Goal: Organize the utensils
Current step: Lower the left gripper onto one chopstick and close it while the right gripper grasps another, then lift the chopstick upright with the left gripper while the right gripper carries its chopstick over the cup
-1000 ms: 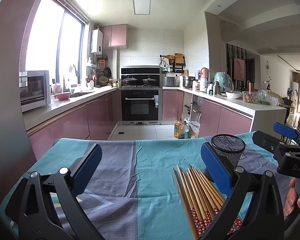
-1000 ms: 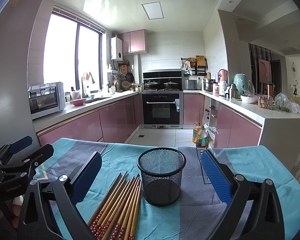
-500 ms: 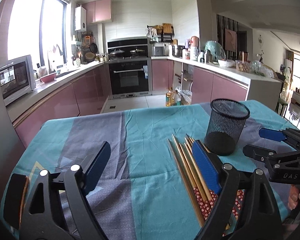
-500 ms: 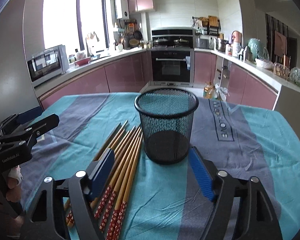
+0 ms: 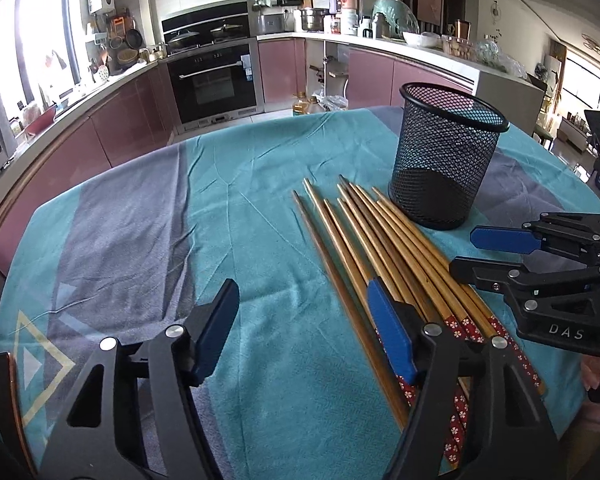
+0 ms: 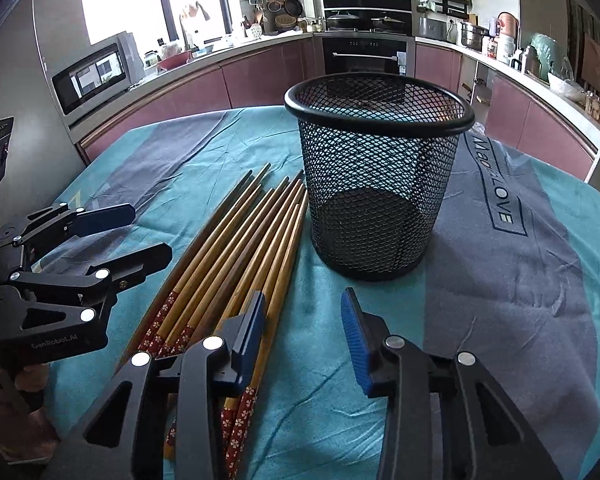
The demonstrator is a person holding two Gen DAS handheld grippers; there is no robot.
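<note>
1. Chopsticks lie in a loose bundle on the cloth, tips toward the mesh cup, patterned red ends toward us; none is in the cup yet.
2. We have brought both tongs down and tilted them toward the table, so the bundle now fills the lower part of each view where a second ago the kitchen did.
3. The left gripper has just been closing its jaws. They are released, nothing between them; its right finger sits over the bundle's left edge, the rest of the gap over bare cloth.
4. The right gripper has just been closing too, and stands narrower. Only cloth lies between its jaws; the bundle is under and left of its left finger, the cup just ahead.
5. We judge this the approach to a first pick; neither pair is lined up on a single stick yet.
6. The tablecloth is teal with grey bands, slightly creased.
7. Beyond are pink cabinets, an oven and a microwave.
</note>
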